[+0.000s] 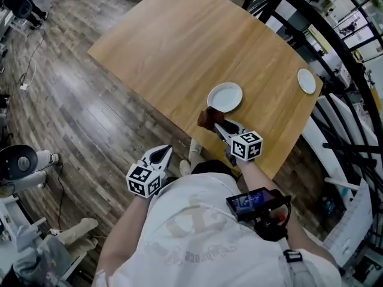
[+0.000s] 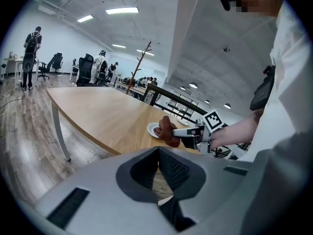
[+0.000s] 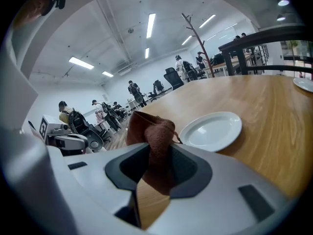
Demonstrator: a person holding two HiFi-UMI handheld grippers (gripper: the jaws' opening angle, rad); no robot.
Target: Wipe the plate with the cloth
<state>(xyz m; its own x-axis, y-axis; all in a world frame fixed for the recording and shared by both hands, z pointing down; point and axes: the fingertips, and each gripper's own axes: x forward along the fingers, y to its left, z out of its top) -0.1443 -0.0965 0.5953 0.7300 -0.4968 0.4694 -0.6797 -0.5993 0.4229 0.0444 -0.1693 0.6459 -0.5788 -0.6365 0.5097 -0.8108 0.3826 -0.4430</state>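
A white plate [image 1: 225, 97] lies on the wooden table [image 1: 173, 46] near its front edge. Just in front of it hangs a bunched brown cloth [image 1: 207, 119], with my right gripper [image 1: 217, 124] shut on it. In the right gripper view the cloth [image 3: 152, 131] sticks up between the jaws, and the plate [image 3: 211, 129] sits empty a little ahead to the right. My left gripper [image 1: 161, 155] is off the table, low by my body over the floor, jaws together with nothing in them. In the left gripper view the cloth [image 2: 168, 131] hides part of the plate [image 2: 153, 129].
A second small white plate [image 1: 306, 81] sits near the table's far right edge. A black metal railing [image 1: 335, 46] runs behind that side. Wooden floor [image 1: 72, 100] lies to the left, with office chairs and people far off.
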